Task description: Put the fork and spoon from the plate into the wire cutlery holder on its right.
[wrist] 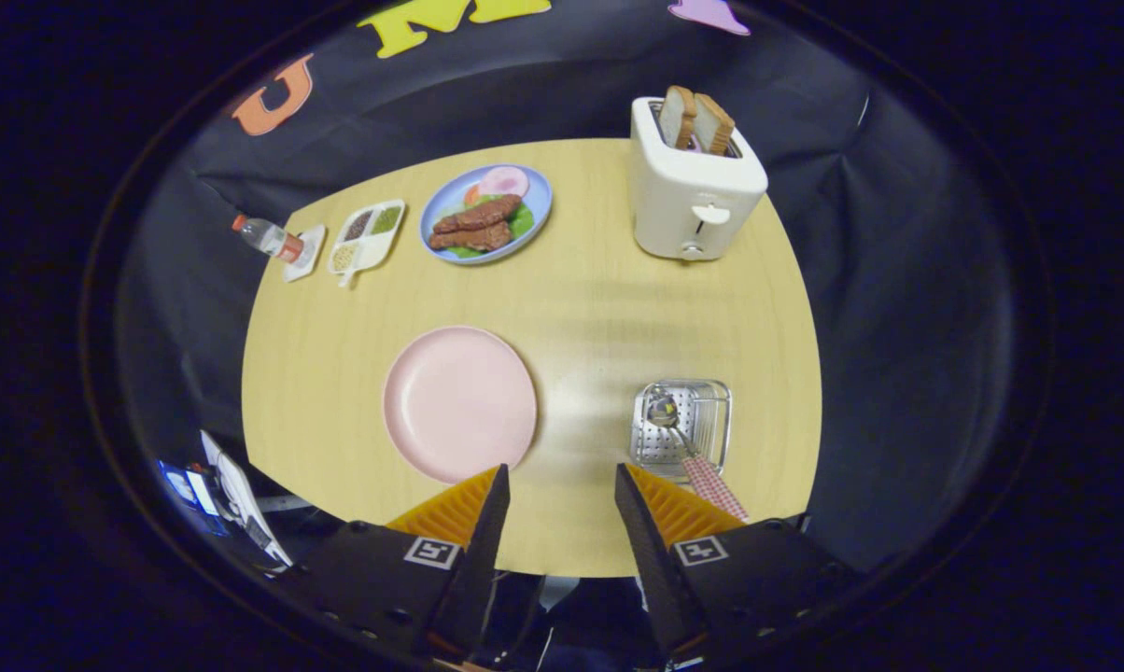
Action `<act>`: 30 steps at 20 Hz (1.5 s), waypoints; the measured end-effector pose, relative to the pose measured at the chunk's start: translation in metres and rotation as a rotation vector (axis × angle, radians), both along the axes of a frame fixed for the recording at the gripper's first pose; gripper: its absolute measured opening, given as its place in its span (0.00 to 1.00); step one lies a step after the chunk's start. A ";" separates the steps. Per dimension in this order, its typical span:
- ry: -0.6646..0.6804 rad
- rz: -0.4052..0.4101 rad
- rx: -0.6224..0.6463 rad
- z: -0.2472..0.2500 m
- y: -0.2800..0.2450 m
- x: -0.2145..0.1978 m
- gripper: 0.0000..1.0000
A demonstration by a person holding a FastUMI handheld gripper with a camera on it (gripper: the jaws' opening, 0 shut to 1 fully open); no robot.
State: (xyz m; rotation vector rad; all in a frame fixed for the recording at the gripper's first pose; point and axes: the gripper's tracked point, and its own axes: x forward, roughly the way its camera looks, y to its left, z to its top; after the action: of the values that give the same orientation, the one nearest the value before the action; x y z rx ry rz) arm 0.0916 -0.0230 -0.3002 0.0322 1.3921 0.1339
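Observation:
The pink plate [459,401] lies bare on the wooden table [581,308], just ahead of my left finger. To its right stands the wire cutlery holder [681,425], ahead of my right finger. A spoon [663,412] rests in the holder, bowl inside, its red-checked handle [714,485] sticking out toward my right finger. I cannot make out a fork apart from it. My gripper [562,481] is open above the table's near edge, with nothing between its fingers.
A white toaster [695,191] with two bread slices stands at the far right. A blue plate of food [485,215], a small divided tray [366,238] and a bottle [268,238] line the far left.

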 end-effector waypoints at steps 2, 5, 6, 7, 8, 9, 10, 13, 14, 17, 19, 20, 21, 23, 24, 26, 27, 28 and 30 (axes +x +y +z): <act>-0.080 -0.009 -0.012 0.014 0.009 0.005 0.73; -0.256 -0.009 -0.042 0.044 0.023 0.018 0.79; -0.317 -0.015 -0.058 0.055 0.027 0.021 0.81; -0.374 -0.018 -0.071 0.068 0.032 0.023 0.83; -0.431 -0.014 -0.084 0.080 0.037 0.024 0.85; -0.488 -0.006 -0.099 0.093 0.042 0.026 0.87; -0.544 0.001 -0.107 0.105 0.048 0.027 0.89; -0.688 -0.029 -0.085 0.146 0.068 0.022 0.96; -0.730 -0.043 -0.068 0.157 0.074 0.021 0.97; -0.916 -0.095 -0.038 0.198 0.076 0.017 0.96; -1.049 -0.112 -0.058 0.222 0.072 0.014 0.96; -1.103 -0.110 -0.053 0.232 0.079 0.007 0.96; -1.155 -0.106 -0.040 0.242 0.085 0.000 0.96; -1.241 -0.098 -0.017 0.259 0.095 -0.013 0.96; -1.276 -0.100 -0.019 0.264 0.098 -0.018 0.96; -1.322 -0.114 -0.040 0.273 0.099 -0.030 0.96; -1.331 -0.115 -0.044 0.276 0.104 -0.034 0.96; -1.336 -0.113 -0.041 0.276 0.108 -0.040 0.96; -1.339 -0.112 -0.021 0.278 0.120 -0.051 0.96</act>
State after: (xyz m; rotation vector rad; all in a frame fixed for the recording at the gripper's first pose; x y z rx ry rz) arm 0.0411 0.0968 -0.0218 -0.0017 0.0534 0.0233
